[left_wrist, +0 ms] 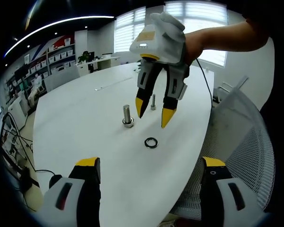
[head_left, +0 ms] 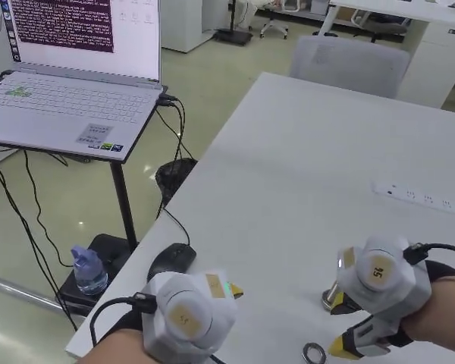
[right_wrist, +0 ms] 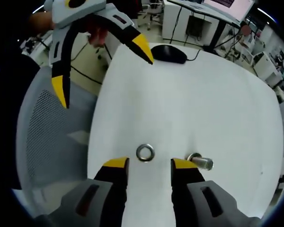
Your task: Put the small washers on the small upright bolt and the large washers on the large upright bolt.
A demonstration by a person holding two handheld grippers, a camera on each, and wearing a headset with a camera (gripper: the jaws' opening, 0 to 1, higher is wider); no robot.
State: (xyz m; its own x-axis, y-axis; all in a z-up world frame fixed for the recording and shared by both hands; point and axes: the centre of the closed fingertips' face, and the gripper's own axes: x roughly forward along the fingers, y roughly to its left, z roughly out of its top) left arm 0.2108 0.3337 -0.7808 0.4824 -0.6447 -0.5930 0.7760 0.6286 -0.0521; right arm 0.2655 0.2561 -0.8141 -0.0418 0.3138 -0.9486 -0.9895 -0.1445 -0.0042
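One metal washer (left_wrist: 151,142) lies flat on the white table, close to its near edge. In the right gripper view the washer (right_wrist: 145,152) sits just ahead of my right gripper (right_wrist: 150,164), which hangs open above it with nothing held. A large upright bolt (left_wrist: 128,116) stands beyond the washer, and a smaller upright bolt (left_wrist: 153,101) stands further back. The large bolt (right_wrist: 200,162) is right beside my right fingertip. My left gripper (left_wrist: 150,164) is wide open and empty, off the table's edge and facing the right gripper (left_wrist: 154,112). In the head view the washer (head_left: 314,352) lies below the right gripper (head_left: 349,334).
A black mouse (head_left: 171,260) with its cable rests at the table's left corner. A power strip (head_left: 425,199) lies at the far right. A laptop (head_left: 68,106) on a stand is left of the table, a water bottle (head_left: 88,269) on the floor. A mesh chair (right_wrist: 47,127) sits by the table edge.
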